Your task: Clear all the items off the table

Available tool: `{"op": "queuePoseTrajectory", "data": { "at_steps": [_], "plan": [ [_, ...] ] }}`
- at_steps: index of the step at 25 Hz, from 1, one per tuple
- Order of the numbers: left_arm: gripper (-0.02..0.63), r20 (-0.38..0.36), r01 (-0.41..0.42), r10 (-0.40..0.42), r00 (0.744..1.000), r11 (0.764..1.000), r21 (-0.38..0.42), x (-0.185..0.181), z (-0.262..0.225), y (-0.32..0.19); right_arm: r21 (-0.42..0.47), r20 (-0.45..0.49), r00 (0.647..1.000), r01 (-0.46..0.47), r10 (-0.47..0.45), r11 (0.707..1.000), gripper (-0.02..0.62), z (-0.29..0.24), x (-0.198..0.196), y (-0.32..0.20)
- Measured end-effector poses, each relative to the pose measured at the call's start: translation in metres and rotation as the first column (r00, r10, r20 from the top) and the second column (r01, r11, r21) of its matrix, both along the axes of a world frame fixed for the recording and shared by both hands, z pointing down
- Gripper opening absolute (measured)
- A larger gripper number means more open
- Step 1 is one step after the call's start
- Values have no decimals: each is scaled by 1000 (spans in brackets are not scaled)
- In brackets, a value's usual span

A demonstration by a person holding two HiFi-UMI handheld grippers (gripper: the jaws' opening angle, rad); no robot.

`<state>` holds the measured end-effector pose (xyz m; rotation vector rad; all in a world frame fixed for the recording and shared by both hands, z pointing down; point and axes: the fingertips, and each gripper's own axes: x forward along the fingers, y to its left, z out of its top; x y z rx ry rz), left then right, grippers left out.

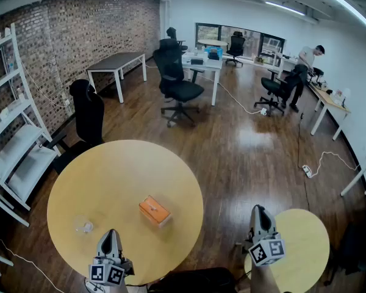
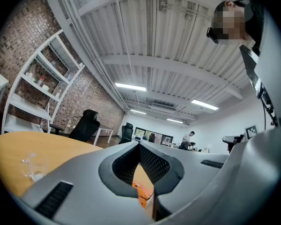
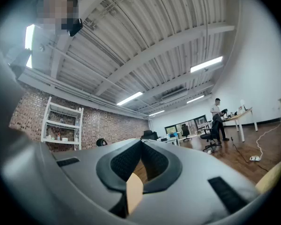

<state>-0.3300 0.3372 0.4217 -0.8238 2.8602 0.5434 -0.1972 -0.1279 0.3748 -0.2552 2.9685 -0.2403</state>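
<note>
An orange box [image 1: 154, 210] lies near the middle of the round wooden table [image 1: 110, 170]; in the left gripper view the orange box [image 2: 143, 194] shows low behind the closed jaws. A small clear glass item [image 1: 83, 226] sits on the table's near left part and shows as a clear glass item [image 2: 33, 168] at the left of that view. My left gripper [image 1: 110, 232] hovers at the table's near edge, between the two items, shut and empty [image 2: 139, 144]. My right gripper [image 1: 258, 209] is off the table to the right, over the floor, shut and empty [image 3: 141, 142].
A smaller round table [image 1: 305, 249] stands at the lower right beside my right gripper. A black office chair [image 1: 88, 112] is behind the big table, and white shelving [image 1: 12, 139] lines the brick wall on the left. A person [image 1: 305, 63] stands far off by desks.
</note>
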Motion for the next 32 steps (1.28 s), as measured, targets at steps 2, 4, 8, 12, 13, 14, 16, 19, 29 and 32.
{"op": "queuePoseTrajectory", "data": {
  "at_steps": [2,4,8,12,13,14,16,19,29,32],
  "plan": [
    [-8,-2,14,-14,1000,1000,7,-1,-1,14,16,0,1000,16,-16,1000,3,-3,-8,14],
    [-8,-10,34,-33,999,999,31,-1,-3,30,46,11,999,38,-38,998,3,-8,-17,31],
    [-8,-16,92,-91,996,993,70,1,-10,66,81,26,989,142,-144,987,44,-20,-47,81],
    [-8,-10,142,-141,990,988,57,8,-10,98,111,0,971,237,-239,965,44,-19,-76,128],
    [-8,-7,154,-154,988,987,55,11,-9,106,123,-5,967,255,-256,959,44,-17,-82,139],
    [-8,-4,168,-168,986,985,51,15,-9,115,137,-11,962,273,-274,952,44,-14,-88,149],
    [-8,3,200,-200,980,979,30,23,-8,137,160,-22,949,315,-315,936,44,-8,-101,174],
    [-8,7,266,-266,964,964,-4,37,-15,181,161,-40,922,387,-386,908,44,-1,-125,220],
    [-8,-13,491,-491,871,871,-4,97,-12,291,147,-59,790,612,-611,777,44,10,-169,357],
    [-8,-20,494,-493,870,870,11,100,-10,282,126,-80,773,634,-629,763,46,13,-182,355]
  ]
}}
